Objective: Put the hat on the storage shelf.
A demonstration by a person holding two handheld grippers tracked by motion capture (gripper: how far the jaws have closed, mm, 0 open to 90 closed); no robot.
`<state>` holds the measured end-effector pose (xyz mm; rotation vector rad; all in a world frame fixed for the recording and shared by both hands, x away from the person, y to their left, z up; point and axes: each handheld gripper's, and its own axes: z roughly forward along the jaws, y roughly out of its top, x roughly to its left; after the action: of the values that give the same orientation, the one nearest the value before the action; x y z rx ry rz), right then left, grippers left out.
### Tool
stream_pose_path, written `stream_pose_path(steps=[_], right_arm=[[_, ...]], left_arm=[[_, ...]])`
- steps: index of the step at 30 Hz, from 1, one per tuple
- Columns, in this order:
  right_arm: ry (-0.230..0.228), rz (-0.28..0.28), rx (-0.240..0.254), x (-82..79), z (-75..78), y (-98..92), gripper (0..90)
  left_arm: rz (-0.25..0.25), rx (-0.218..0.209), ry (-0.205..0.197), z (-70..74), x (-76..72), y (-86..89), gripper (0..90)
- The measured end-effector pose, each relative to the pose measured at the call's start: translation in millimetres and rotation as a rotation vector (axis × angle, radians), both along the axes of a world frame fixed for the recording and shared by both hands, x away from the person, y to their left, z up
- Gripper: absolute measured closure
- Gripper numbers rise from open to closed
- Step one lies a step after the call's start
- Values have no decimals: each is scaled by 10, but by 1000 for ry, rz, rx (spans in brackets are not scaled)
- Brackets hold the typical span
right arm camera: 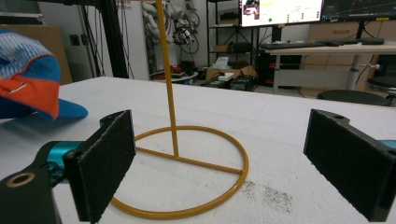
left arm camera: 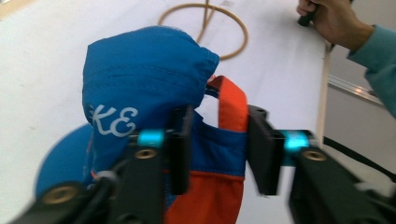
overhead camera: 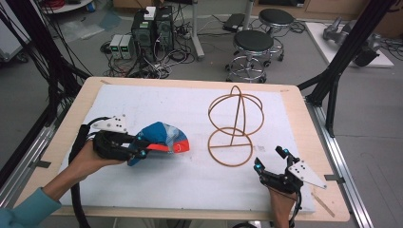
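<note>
Left gripper view: cap (left arm camera: 140, 84) brim behind hand-held gripper (left arm camera: 218, 149).

A lab: computers (overhead camera: 152, 28) (cables everywhere), stools (overhead camera: 253, 45), monitor (right arm camera: 281, 11).

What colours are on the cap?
The cap is blue and orange with white letters, best seen in the left gripper view.

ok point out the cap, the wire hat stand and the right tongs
cap (overhead camera: 161, 135): high view, on the blue crown panel
wire hat stand (overhead camera: 231, 153): high view, on the round base ring
right tongs (overhead camera: 271, 159): high view, midway between the two tips
</note>
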<state>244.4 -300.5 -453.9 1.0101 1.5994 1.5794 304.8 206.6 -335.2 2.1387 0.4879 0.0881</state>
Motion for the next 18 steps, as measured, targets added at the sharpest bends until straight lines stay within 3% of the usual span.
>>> stream_pose_path(steps=[3, 4, 5, 6, 7, 10, 15, 18], right_arm=[[0, 0, 0, 0, 0, 0, 80], [0, 0, -1, 0, 0, 0, 80], [0, 0, 0, 1, 0, 0, 80], [0, 0, 0, 1, 0, 0, 80], [3, -1, 3, -2, 0, 1, 80], [3, -1, 3, -2, 0, 1, 80], [3, -1, 3, -2, 0, 1, 80], [4, 0, 4, -2, 0, 0, 80]], left_arm=[[-15, -2, -7, -8, -26, -13, 493], [-12, -23, -15, 8, -30, -12, 455], [-11, -37, -11, 17, -33, -12, 347], [-1, -52, -13, 27, -37, -13, 347], [8, -50, -29, 36, -38, -7, 258], [4, -44, -42, 22, -26, 3, 186], [-5, -36, -77, 5, -9, 12, 187], [9, -5, -98, -32, 18, 19, 183]])
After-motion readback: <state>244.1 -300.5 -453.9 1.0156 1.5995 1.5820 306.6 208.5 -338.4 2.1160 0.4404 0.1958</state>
